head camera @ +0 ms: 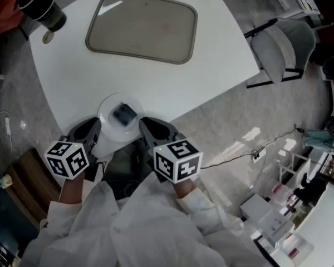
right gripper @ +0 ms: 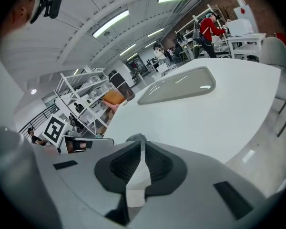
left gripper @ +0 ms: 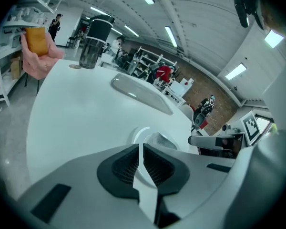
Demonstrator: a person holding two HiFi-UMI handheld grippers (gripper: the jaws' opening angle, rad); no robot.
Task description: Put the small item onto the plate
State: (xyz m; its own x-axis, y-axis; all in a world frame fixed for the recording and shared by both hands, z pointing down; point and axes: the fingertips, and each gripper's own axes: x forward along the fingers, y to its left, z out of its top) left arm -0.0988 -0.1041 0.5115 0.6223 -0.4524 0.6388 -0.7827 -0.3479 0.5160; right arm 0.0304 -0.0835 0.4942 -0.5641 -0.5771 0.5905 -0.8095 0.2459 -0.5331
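Dark small item [head camera: 123,114] | on plate [head camera: 108,129] | between hand-held grippers [head camera: 97,125] [head camera: 144,122] (rim clamped)

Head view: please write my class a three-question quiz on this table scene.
1. True or false: the small item lies on the plate.
2. Seen from the person, the tray lies: A) beyond the plate; B) under the plate; C) nearer than the plate.
3. Fill in: the left tongs and the right tongs are both ___.
Key: 1 true; 2 A; 3 shut.
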